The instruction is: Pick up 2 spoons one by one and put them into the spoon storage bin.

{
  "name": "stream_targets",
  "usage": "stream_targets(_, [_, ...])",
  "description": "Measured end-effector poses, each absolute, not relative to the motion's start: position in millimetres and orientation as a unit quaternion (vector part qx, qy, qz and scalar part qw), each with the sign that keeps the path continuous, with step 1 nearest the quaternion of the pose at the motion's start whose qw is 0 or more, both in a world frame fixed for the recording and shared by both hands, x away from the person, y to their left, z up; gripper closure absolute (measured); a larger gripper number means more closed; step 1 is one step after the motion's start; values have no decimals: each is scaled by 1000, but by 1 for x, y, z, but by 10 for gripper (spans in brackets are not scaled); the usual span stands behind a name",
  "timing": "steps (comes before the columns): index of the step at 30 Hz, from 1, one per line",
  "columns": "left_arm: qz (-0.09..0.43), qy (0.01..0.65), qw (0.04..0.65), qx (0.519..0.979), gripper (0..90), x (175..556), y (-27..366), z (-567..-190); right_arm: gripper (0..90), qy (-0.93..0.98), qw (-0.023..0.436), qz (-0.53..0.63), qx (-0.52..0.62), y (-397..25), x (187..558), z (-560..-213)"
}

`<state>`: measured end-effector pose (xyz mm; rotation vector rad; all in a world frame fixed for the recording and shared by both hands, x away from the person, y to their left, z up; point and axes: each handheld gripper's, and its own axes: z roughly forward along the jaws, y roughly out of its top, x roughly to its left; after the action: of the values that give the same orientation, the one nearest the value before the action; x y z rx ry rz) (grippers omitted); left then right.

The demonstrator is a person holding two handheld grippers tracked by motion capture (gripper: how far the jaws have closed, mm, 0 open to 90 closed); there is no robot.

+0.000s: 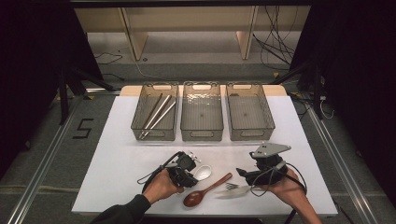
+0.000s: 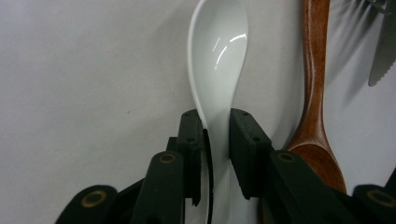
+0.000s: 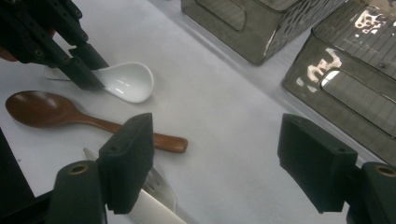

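Your left gripper (image 2: 216, 135) hides the handle of the white spoon (image 2: 217, 56), which disappears between its jaws; whether the pads actually press the handle cannot be told. Just to that gripper's right, the wooden spoon (image 2: 314, 93) is cut off by the top edge, and its bowl slips behind the jaw. At the far upper right, the fork (image 2: 383, 46) is mostly out of frame. Beneath your right gripper (image 3: 215, 158), the fork's (image 3: 156, 198) handle is covered by the left jaw and blurred.
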<state>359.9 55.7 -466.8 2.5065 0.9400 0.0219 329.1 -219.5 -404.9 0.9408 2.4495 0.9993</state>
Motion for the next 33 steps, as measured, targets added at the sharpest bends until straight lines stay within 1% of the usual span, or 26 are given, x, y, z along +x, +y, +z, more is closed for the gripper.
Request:
stream_targets(4, [-5, 338, 237, 911, 778, 361, 57, -466, 282, 861, 167, 350, 330, -219, 329, -405])
stream_targets(6, [-10, 333, 241, 911, 833, 361, 58, -465, 283, 861, 166, 351, 330, -219, 329, -405])
stream_targets(14, [2, 312, 238, 920, 838, 359, 58, -465, 283, 861, 165, 351, 330, -219, 329, -405])
stream_targets(23, [1, 307, 256, 917, 841, 363, 65, -460, 285, 861, 167, 350, 329, -220, 329, -405])
stream_targets(33, [11, 338, 315, 887, 840, 376, 90, -430, 284, 859, 168, 354, 330, -220, 328, -404])
